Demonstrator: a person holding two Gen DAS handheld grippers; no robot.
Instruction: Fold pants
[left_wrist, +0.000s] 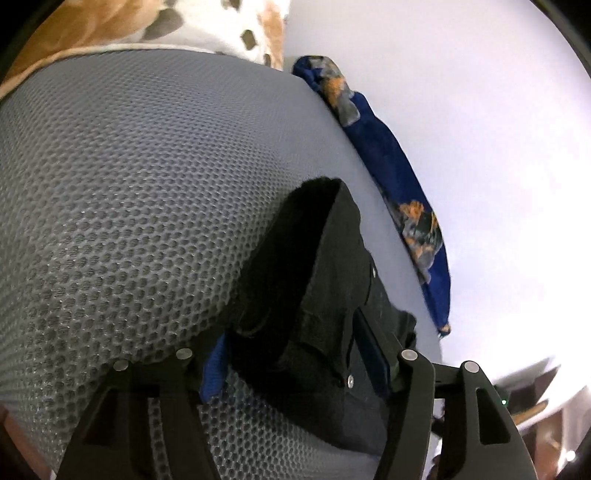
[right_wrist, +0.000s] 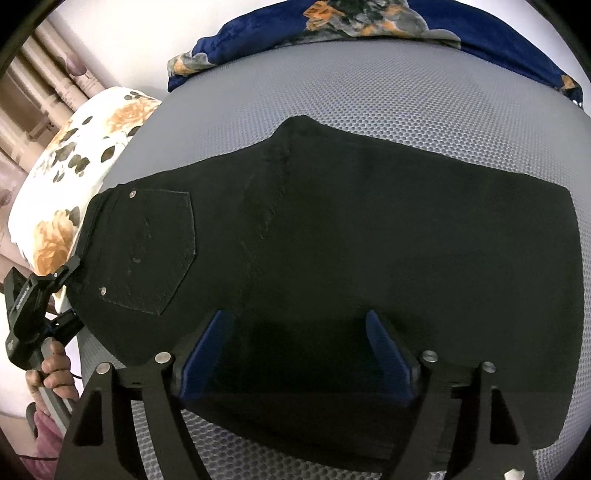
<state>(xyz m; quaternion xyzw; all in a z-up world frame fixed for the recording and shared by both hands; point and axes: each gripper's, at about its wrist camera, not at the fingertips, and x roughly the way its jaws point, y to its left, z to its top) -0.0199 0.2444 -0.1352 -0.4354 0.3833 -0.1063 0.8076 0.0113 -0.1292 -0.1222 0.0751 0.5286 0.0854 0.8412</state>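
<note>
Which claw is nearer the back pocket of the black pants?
Left. The left claw sits at the waistband edge beside the back pocket; the right claw hovers open over the pants further along the leg.
</note>
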